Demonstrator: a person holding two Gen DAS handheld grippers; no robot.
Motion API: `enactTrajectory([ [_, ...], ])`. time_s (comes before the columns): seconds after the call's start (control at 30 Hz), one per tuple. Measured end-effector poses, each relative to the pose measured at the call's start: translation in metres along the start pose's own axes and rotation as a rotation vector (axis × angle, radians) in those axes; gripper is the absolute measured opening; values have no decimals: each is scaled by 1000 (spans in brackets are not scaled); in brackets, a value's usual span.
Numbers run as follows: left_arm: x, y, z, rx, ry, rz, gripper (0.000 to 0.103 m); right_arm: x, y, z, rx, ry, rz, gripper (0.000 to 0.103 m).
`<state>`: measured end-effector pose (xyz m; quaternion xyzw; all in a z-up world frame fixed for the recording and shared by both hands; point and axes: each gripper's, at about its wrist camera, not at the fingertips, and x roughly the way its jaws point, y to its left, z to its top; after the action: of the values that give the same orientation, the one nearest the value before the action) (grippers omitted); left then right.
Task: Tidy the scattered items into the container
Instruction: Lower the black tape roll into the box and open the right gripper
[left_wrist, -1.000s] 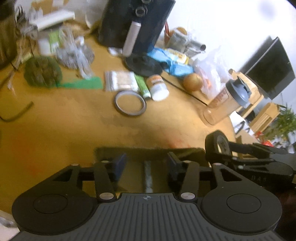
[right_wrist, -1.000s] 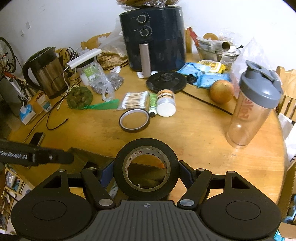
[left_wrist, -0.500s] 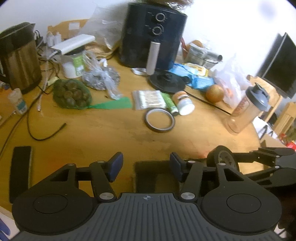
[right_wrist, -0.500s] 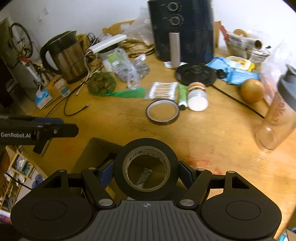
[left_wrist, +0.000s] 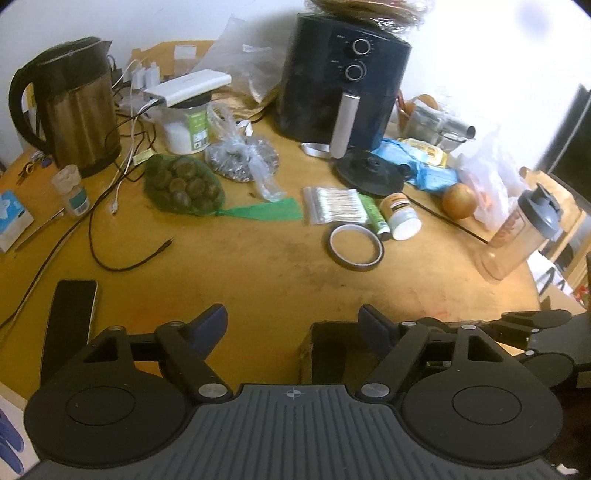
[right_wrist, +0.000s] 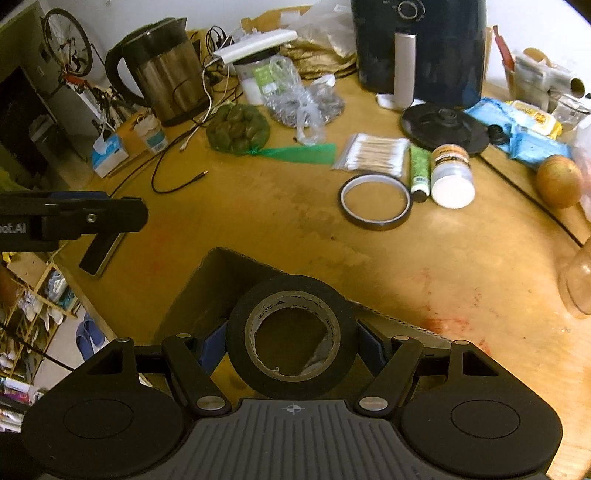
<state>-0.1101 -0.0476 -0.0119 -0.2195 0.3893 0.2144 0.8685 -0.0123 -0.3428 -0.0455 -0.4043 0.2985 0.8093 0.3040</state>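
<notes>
My right gripper (right_wrist: 291, 341) is shut on a black tape roll (right_wrist: 291, 334) and holds it over the open cardboard box (right_wrist: 225, 273) at the table's near edge. A silvery item lies inside the box, seen through the roll. My left gripper (left_wrist: 293, 323) is open and empty, just left of the box (left_wrist: 325, 354); it also shows in the right wrist view (right_wrist: 74, 219). On the table lie a thin tape ring (left_wrist: 355, 248), a white pill bottle (left_wrist: 402, 218), a green tube (left_wrist: 375, 214) and a bag of cotton swabs (left_wrist: 334, 205).
A kettle (left_wrist: 74, 110), an air fryer (left_wrist: 343, 77), a net of kiwis (left_wrist: 183, 184), a black phone (left_wrist: 70, 314), cables (left_wrist: 122, 258), an onion (left_wrist: 458, 201) and a shaker bottle (left_wrist: 521, 236) crowd the round wooden table (left_wrist: 258, 266).
My left gripper has pulled back and to the left, away from above the box, opening wider. My right gripper has carried the black tape roll over the box.
</notes>
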Motion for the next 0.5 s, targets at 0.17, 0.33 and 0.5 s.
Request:
enactTrajectory([
  [0.17, 1, 3, 0, -11, 1, 3, 78, 11, -3, 2, 14, 15, -18, 82],
  [0.33, 5, 1, 3, -4, 2, -7, 78, 4, -7, 4, 12, -13, -15, 90],
  [0.5, 10, -7, 6, 16, 5, -25, 78, -5, -9, 4, -3, -40, -30, 97],
])
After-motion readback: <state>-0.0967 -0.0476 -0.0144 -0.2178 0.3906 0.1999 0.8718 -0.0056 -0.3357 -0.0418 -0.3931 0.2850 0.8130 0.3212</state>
